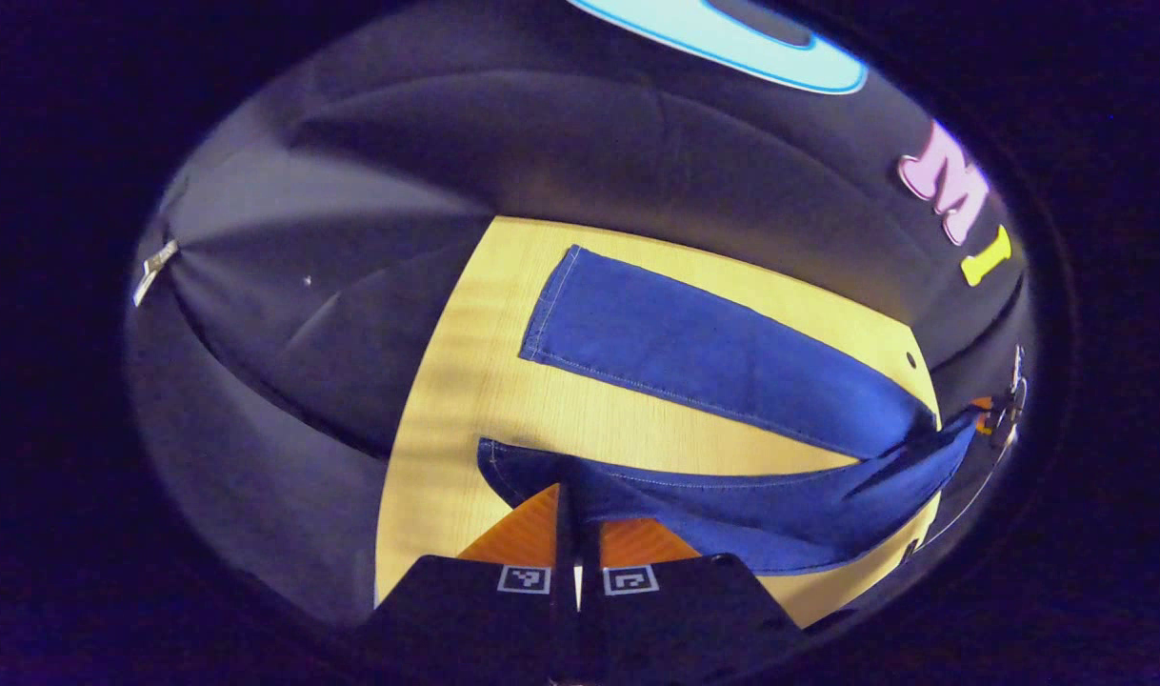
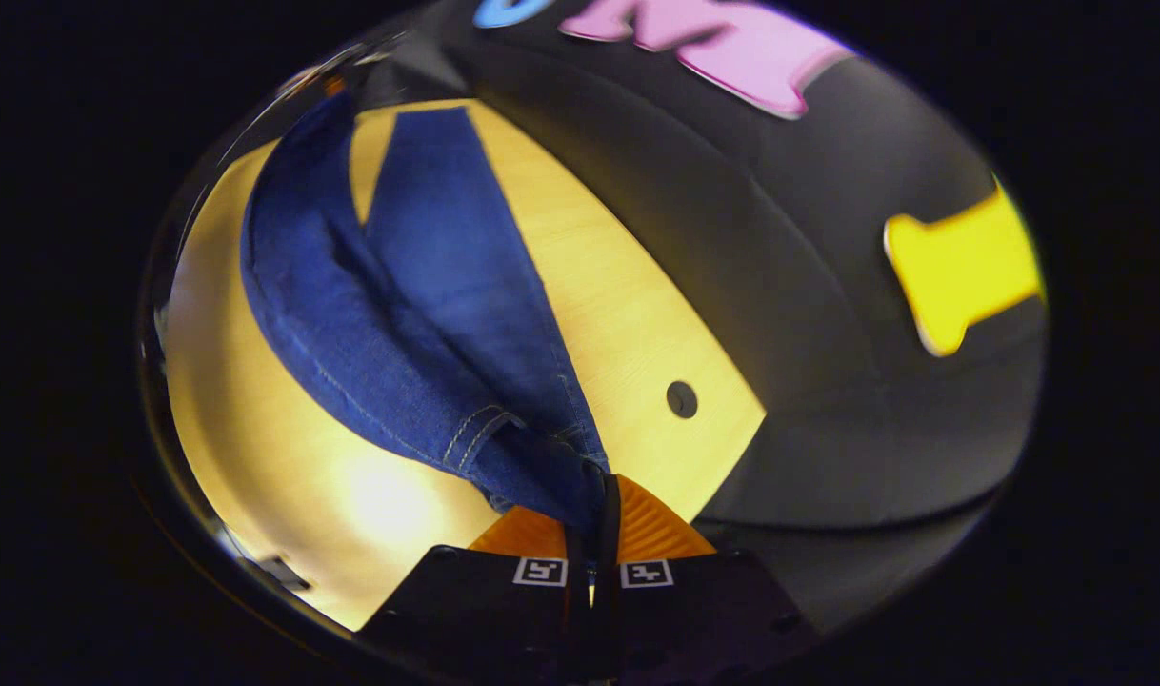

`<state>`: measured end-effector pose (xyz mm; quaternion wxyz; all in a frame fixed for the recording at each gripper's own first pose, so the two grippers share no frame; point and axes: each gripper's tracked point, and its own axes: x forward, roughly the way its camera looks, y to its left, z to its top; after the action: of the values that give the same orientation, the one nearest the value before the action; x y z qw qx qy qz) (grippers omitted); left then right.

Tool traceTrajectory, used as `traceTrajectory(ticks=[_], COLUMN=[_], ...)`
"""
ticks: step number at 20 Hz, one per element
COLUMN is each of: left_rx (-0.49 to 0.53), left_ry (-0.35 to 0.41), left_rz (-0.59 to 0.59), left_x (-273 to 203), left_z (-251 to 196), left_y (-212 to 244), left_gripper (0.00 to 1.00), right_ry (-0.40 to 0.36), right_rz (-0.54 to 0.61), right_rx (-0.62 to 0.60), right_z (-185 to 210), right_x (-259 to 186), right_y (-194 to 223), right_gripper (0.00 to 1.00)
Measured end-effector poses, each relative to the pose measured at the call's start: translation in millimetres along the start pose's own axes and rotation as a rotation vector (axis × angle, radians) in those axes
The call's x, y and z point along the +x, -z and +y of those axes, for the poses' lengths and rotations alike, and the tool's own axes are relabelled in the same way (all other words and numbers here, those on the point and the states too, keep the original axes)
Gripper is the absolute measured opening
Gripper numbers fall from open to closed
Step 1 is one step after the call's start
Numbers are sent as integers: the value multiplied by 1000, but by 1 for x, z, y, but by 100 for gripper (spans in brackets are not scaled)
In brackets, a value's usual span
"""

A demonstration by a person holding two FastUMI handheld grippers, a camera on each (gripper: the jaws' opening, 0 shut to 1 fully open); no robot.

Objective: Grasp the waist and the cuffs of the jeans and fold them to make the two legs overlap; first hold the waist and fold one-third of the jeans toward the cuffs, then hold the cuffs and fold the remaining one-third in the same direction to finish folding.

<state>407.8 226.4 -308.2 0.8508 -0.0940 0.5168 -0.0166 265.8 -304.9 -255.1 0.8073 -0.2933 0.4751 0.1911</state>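
Observation:
Blue jeans (image 1: 694,353) lie on a light wooden table (image 1: 466,381). One leg lies flat, its cuff toward the far left. The other leg (image 1: 732,510) is raised off the table. My left gripper (image 1: 572,491) is shut on that raised leg's cuff. Far to the right in the left gripper view, the other gripper (image 1: 1004,410) holds the waist end. In the right gripper view, the jeans (image 2: 399,314) stretch away from me, and my right gripper (image 2: 601,486) is shut on the waist near a belt loop (image 2: 480,429).
The black cloth wall (image 1: 399,191) surrounds the table on the far sides. A small round hole (image 2: 681,399) sits in the tabletop near the corner by the right gripper. Bare wood shows between the two legs (image 1: 580,419) and left of the jeans (image 2: 285,476).

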Motion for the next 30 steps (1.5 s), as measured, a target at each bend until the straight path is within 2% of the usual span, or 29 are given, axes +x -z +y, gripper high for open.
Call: traceTrajectory(ticks=[2,3,5,7,10,11,13,15,16,17,18,19,20,21,22,23,24,25,28,30], left_rx=[-10,-1,37,76,49,23,-114,-298,-326,-313,-306,-292,-281,-264,-236,-193,-144,-88,94,150], left_ry=[18,19,3,-2,29,54,96,106,66,36,35,18,6,-13,-40,-61,-96,-122,-219,-219], left_rz=[28,45,88,135,135,112,49,-34,-63,-63,-56,-70,-100,-150,-215,-283,-335,-361,-442,-515], left_x=[43,62,93,119,137,139,136,133,127,128,125,122,117,111,103,76,77,61,32,25], left_z=[0,-1,-1,-2,-12,-13,-11,-8,1,5,0,1,-2,-3,-3,-1,0,-4,-16,-35], left_y=[-24,-33,-41,-43,-50,-56,-69,-83,-87,-86,-81,-85,-92,-101,-113,-124,-128,-128,-125,-120], left_gripper=[5,6,6,6,6,6,6,7,10,13,31,47,54,58,80,89,98,97,97,97], right_ry=[-59,-69,-53,-70,-134,-148,-124,-87,-82,-57,-39,-1,13,22,39,77,92,120,206,220], right_rz=[64,85,96,105,127,118,73,52,60,60,58,67,48,25,3,-25,-39,-65,-148,-201], right_rx=[265,347,413,477,744,826,900,875,845,819,808,796,789,796,800,814,821,829,859,948], right_z=[-12,-19,-33,-31,-31,-35,-50,-51,-46,-45,-42,-43,-41,-38,-35,-32,-28,-23,-1,17], right_x=[27,38,57,78,96,92,83,81,82,85,86,85,83,76,69,60,50,39,6,0], right_y=[1,1,0,-1,-7,-12,-17,-18,-16,-14,-13,-10,-12,-12,-12,-10,-9,-6,2,6], right_gripper=[6,5,6,5,6,6,6,6,6,11,14,24,12,40,68,96,86,99,99,99])
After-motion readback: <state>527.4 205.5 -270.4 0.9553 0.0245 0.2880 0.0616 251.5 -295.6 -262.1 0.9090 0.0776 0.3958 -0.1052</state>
